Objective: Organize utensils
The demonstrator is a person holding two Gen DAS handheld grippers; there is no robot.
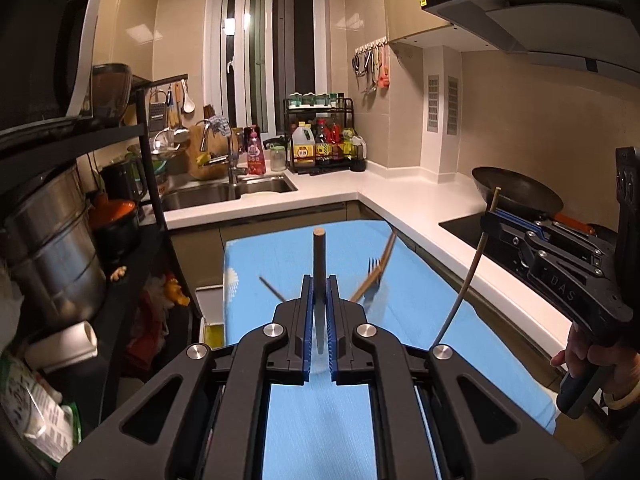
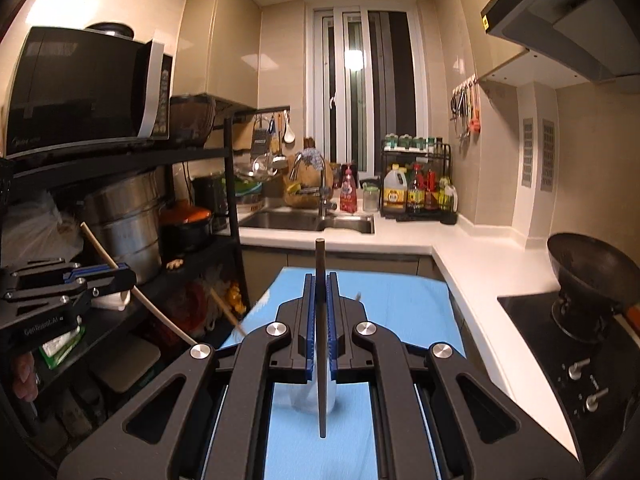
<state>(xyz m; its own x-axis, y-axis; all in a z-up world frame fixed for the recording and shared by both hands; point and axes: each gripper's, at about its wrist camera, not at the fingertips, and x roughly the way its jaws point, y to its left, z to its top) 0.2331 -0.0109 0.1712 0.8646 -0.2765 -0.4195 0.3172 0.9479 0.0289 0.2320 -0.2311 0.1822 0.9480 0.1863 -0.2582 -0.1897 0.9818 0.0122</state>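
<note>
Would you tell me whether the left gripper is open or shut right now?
Shut: the left gripper pinches a chopstick between its blue pads.

Chopstick (image 1: 319,280) clamped upright; fork (image 1: 373,276) lying flat

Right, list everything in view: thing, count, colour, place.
chopstick: one, dark, clamped in left tool
chopstick: one, dark, clamped in right tool
fork: one, metal, on cloth
cloth: one, blue, on table
sink: one, steel, back counter
wok: one, black, on hob
microwave: one, black, top of rack
pot: one, steel, rack shelf
hand: one, gripping right tool's handle
left tool: shut on chopstick
right tool: shut on chopstick
</note>
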